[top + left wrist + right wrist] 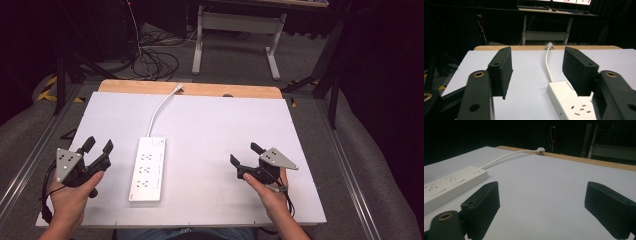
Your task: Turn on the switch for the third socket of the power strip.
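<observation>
A white power strip [148, 169] lies flat on the white table top [220, 125], with its white cable [157, 113] running to a plug [178, 88] at the far wooden edge. My left gripper [98, 145] rests at the strip's left, open, with nothing between its jaws. In the left gripper view the strip [570, 102] lies low on the right, partly behind the right jaw, beside the gripper [537, 72]. My right gripper [245, 154] sits well right of the strip, open and empty. In the right gripper view the gripper [541, 202] faces bare table, with the strip [449, 185] at the left.
A wooden strip [200, 90] borders the table's far edge. Beyond it stand a grey desk frame [240, 30] and loose cables [155, 62] on the floor. Metal rails [30, 155] run along both sides of the table.
</observation>
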A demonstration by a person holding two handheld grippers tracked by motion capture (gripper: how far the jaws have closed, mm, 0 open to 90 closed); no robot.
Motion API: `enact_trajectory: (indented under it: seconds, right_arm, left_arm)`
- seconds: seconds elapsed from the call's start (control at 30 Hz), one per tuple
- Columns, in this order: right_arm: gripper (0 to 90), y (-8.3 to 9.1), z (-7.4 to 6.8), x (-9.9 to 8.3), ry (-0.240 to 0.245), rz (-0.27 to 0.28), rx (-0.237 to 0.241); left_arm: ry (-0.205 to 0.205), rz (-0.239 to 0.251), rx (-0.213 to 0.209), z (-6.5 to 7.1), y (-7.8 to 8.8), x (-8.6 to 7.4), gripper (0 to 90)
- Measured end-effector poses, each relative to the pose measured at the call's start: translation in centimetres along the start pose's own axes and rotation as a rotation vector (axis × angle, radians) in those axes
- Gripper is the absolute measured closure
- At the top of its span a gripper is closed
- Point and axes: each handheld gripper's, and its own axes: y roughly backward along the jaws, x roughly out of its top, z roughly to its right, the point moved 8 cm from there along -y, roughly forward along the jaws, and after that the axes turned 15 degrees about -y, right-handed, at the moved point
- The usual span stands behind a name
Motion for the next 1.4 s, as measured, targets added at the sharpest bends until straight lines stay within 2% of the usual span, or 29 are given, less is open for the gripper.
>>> enact_trajectory:
  seconds: [0.27, 0.63, 0.93, 1.23, 1.4]
  right_arm:
    - [13.1, 0.0, 0.0, 0.0, 0.000, 0.000, -0.001]
    - [13.1, 0.0, 0.0, 0.0, -0.001, 0.001, 0.000]
    - [13.1, 0.0, 0.0, 0.0, -0.003, 0.002, -0.001]
    - [13.3, 0.1, 0.0, 0.1, -0.001, 0.003, 0.001]
    - [13.3, 0.1, 0.0, 0.1, -0.001, 0.003, 0.000]
  left_arm:
    - [-0.011, -0.003, -0.024, 0.3, 0.1, 0.1, 54.0]
    - [-0.034, 0.013, -0.086, 0.8, 0.3, 0.3, 68.9]
    - [-0.052, 0.022, -0.093, 0.9, 0.4, 0.4, 72.0]
    - [-0.080, 0.032, -0.112, 1.0, 0.4, 0.5, 82.3]
    - [-0.092, 0.035, -0.119, 1.1, 0.4, 0.6, 82.6]
